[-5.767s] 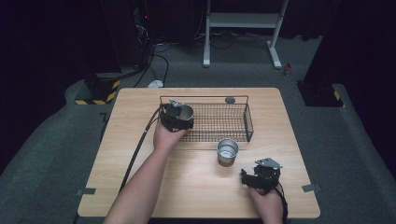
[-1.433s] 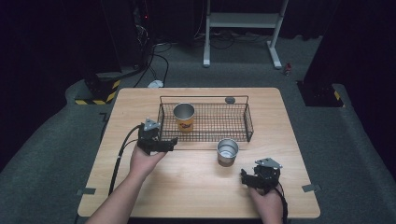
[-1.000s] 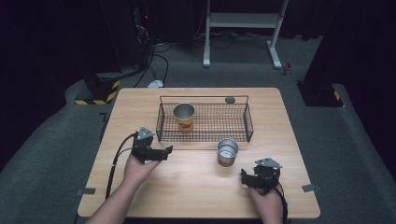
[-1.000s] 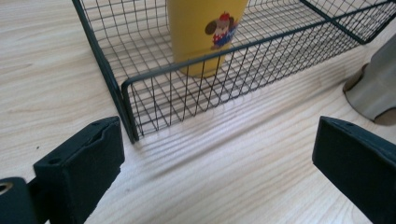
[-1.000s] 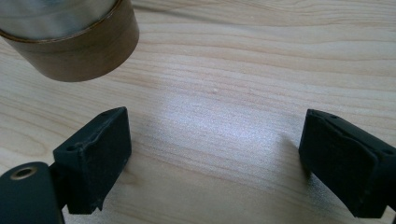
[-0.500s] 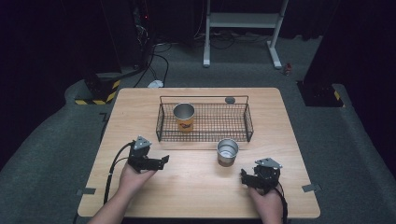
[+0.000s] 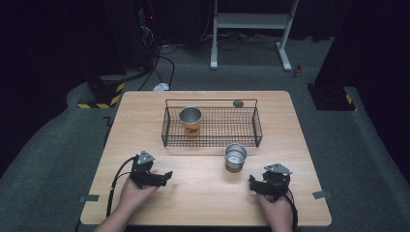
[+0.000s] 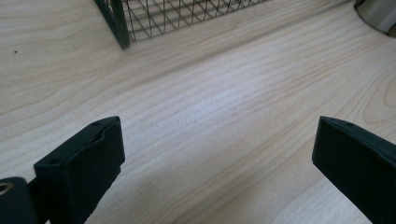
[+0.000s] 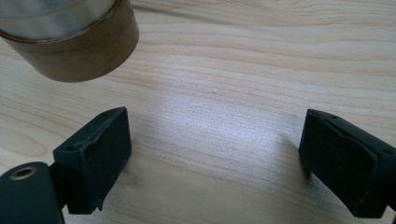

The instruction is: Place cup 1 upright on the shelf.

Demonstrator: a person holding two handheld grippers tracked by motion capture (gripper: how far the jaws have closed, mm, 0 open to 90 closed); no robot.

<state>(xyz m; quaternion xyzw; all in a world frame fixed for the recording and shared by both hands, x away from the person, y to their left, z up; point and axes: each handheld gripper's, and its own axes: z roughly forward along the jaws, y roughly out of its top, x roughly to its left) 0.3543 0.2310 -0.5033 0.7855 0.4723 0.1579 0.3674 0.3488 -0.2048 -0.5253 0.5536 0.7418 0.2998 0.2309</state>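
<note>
A black wire basket (image 7: 256, 126) stands in the middle of the wooden table (image 7: 145, 116). An orange-banded metal cup (image 7: 190, 121) stands upright inside its left part. A second metal cup (image 7: 235, 157) with a brown base stands on the table just in front of the basket. My left gripper (image 7: 166, 176) rests low over the front left of the table, open and holding nothing; the basket corner (image 8: 116, 23) lies ahead of its jaws. My right gripper (image 7: 252, 182) sits at the front right, open and holding nothing, with the second cup (image 9: 70, 37) just beyond its left jaw.
A small dark round object (image 7: 237, 103) lies on the table behind the basket. Cables trail from both grippers toward the front edge. Tape strips (image 7: 88, 197) mark the table's front corners. Beyond the table are a dark floor, cables and a white frame (image 7: 251, 21).
My left hand has drawn back from the basket toward the front left of the table and sunk lower. The orange-banded cup stays in the basket. The right hand has kept still.
</note>
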